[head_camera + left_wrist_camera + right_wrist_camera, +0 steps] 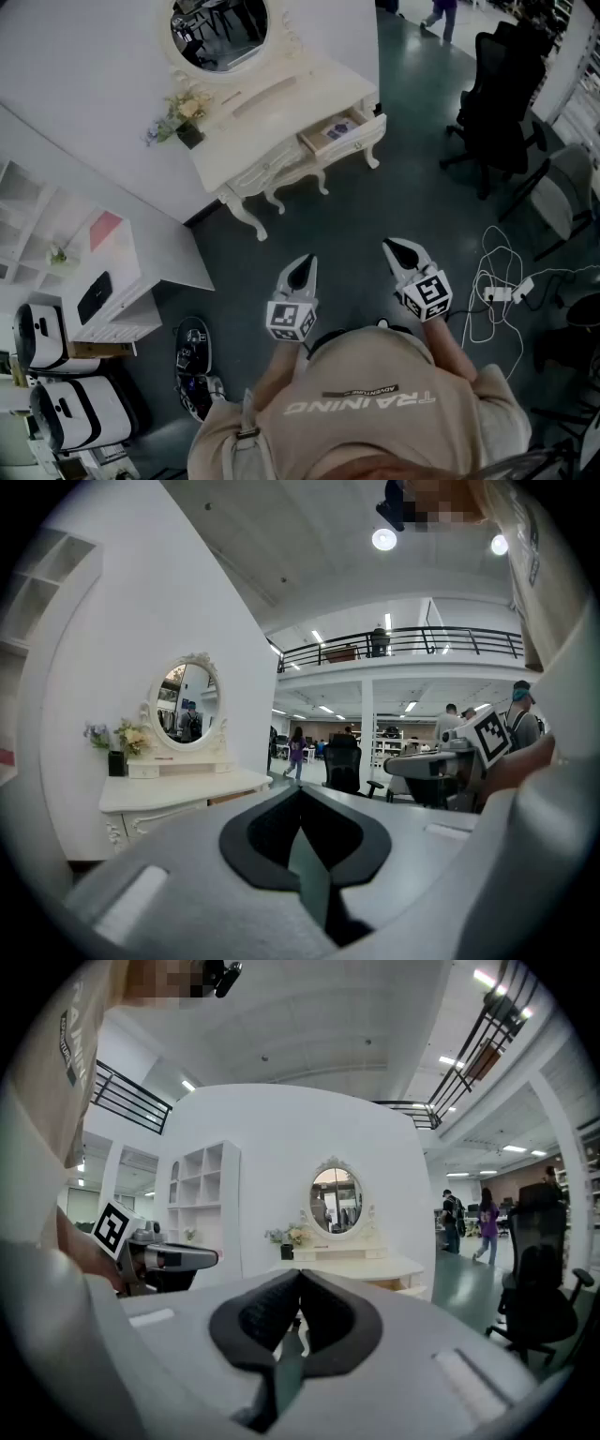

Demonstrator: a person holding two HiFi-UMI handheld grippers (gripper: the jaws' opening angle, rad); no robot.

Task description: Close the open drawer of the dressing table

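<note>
1. A person in a beige top stands on a dark floor and holds a two-jaw gripper in each hand, both at waist height and pointing forward.
2. The left gripper (302,265) has its jaws pressed together, tips meeting, with nothing between them.
3. The right gripper (399,247) is the same: jaws together and empty. It sits just beside the left one, slightly further forward.
4. The dressing table (272,108), cream with carved legs, stands against a white wall ahead of both grippers and well apart from them.
5. Its open drawer (341,132) juts from the table's front at the right end, roughly in line with the gap between the two grippers. Something flat lies inside; what it is cannot be told.
6. An oval mirror (220,33) rises at the back of the table, with a small pot of flowers (180,114) to the mirror's left.
7. In the right gripper view the table shows straight beyond the jaw tips; in the left gripper view it shows left of them.
8. A white shelf unit (112,272) stands left of the left gripper.
9. A black office chair (502,89) stands ahead and right of the right gripper, and loose white cables (497,291) lie on the floor to its right.
</note>
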